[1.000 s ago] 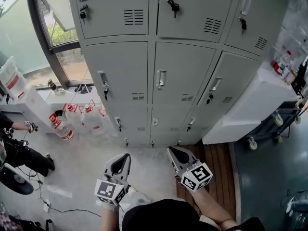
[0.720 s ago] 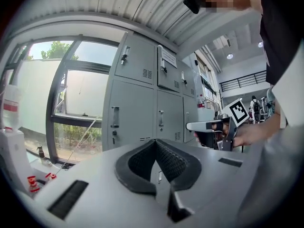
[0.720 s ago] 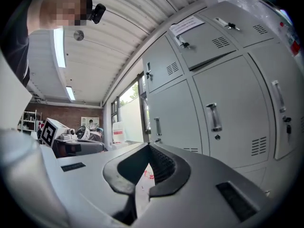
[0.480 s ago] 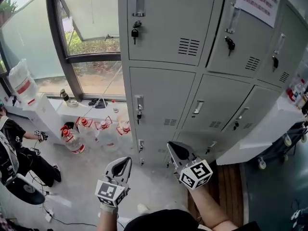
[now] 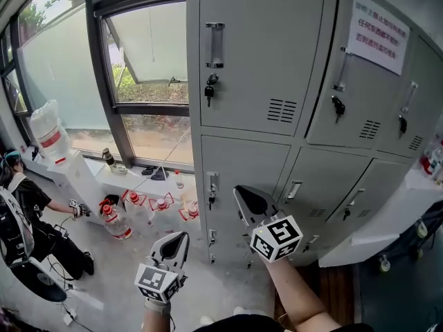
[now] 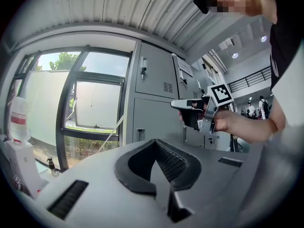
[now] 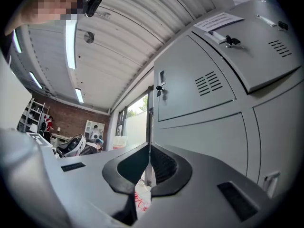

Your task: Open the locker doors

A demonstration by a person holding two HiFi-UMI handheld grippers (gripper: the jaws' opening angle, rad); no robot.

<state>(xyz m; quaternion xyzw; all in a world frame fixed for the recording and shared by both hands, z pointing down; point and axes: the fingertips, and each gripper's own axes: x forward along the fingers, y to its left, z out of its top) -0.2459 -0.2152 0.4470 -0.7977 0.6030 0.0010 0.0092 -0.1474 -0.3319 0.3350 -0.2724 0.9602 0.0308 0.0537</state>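
Both grippers have risen since a second ago, and the head view now looks higher up the lockers. Two grippers show: the left gripper (image 5: 181, 236) and the right gripper (image 5: 239, 189). Each has its jaws pressed together, holding nothing and touching nothing. Ahead of them stand the grey locker doors (image 5: 266, 54), in three columns, all closed. One paper notice (image 5: 377, 33) is on the middle top door.
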